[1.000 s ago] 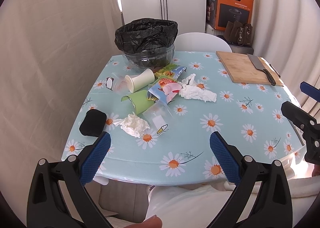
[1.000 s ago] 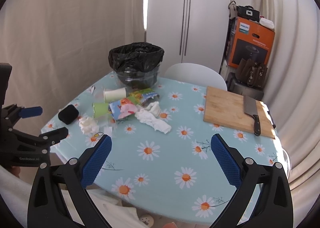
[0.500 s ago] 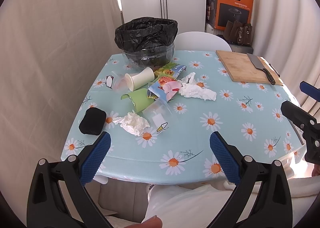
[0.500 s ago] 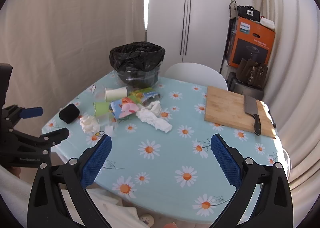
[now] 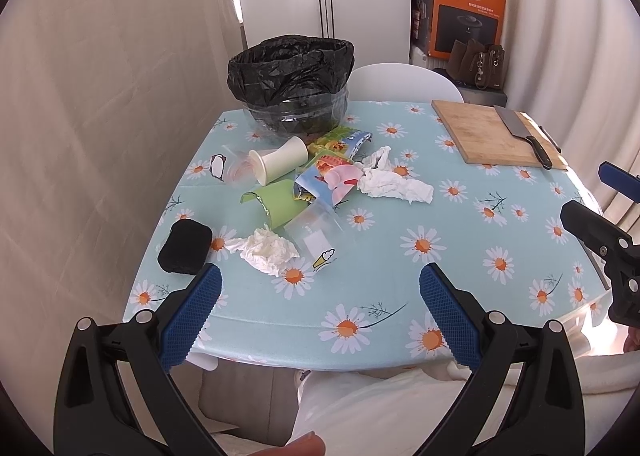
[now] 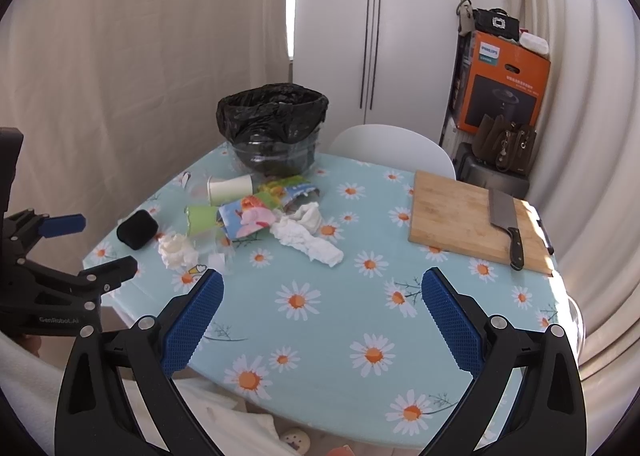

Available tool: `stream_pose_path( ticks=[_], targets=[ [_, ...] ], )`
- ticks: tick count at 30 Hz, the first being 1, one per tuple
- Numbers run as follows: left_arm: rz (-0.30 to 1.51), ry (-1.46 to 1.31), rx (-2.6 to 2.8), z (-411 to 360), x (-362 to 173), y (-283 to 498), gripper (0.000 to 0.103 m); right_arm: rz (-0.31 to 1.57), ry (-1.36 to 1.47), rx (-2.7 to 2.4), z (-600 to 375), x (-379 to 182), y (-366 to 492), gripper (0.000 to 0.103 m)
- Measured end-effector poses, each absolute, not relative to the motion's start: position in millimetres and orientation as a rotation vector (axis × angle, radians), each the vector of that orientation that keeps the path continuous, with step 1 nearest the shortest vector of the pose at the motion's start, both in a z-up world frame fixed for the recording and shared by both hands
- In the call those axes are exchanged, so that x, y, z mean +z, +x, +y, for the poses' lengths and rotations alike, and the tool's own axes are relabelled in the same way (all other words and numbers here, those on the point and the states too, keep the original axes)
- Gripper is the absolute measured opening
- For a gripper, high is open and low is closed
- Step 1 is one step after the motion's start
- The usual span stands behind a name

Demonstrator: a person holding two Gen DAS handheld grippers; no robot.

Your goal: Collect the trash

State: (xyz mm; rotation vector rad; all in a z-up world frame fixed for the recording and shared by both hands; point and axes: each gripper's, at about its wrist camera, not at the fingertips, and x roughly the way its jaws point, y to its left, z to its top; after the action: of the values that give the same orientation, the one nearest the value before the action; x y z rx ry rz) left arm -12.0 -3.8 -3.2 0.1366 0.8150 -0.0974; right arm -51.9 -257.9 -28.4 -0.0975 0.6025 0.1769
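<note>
Trash lies in a heap on the daisy-print table: a white paper cup, a green cup, a clear plastic cup, colourful snack wrappers, a crumpled tissue near the front and a longer tissue to the right. Behind the heap stands a bin lined with a black bag. My left gripper hovers open at the near table edge, below the heap. My right gripper is open over the table's near side, and the heap with its wrappers lies ahead to its left.
A wooden cutting board with a cleaver lies at the right. A black pouch sits near the left edge. A white chair stands behind the table, with an orange box and bags in the corner.
Both views have crept slightly toward the table; the heap sits a little lower and nearer. Nothing on the table has moved, and both grippers stay open.
</note>
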Motion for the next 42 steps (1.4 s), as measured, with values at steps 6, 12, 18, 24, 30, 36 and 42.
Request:
stream_pose_path(
  ticks=[6, 12, 18, 24, 30, 36, 42],
  targets=[
    [0.818, 0.145, -0.096, -6, -3, -10, 0.097, 0.604, -0.094, 0.172, -262, -28, -49, 0.095],
    [0.815, 0.148, -0.076, -6, -3, -10, 0.097, 0.614, -0.105, 0.178, -262, -30, -45, 0.095],
    [0.829, 0.151, -0.072, -5, -5, -7, 0.097, 0.614, -0.123, 0.177, -262, -31, -42, 0.095],
    [0.857, 0.148, -0.093, -8, -8, -4, 0.097, 0.605, -0.143, 0.164, -264, -29, -38, 0.095],
    [0.882, 0.167, -0.059, -2, -10, -1, 0.097, 0.624, -0.151, 0.205, -260, -30, -22, 0.095],
    [0.943, 0.129, 0.002, 21, -16, 8, 0.097, 0.672, -0.151, 0.248, -255, -31, 0, 0.095],
    [0.987, 0.102, 0.070, 51, -23, 26, 0.097, 0.727, -0.165, 0.238, -256, -41, 33, 0.095]
  ],
)
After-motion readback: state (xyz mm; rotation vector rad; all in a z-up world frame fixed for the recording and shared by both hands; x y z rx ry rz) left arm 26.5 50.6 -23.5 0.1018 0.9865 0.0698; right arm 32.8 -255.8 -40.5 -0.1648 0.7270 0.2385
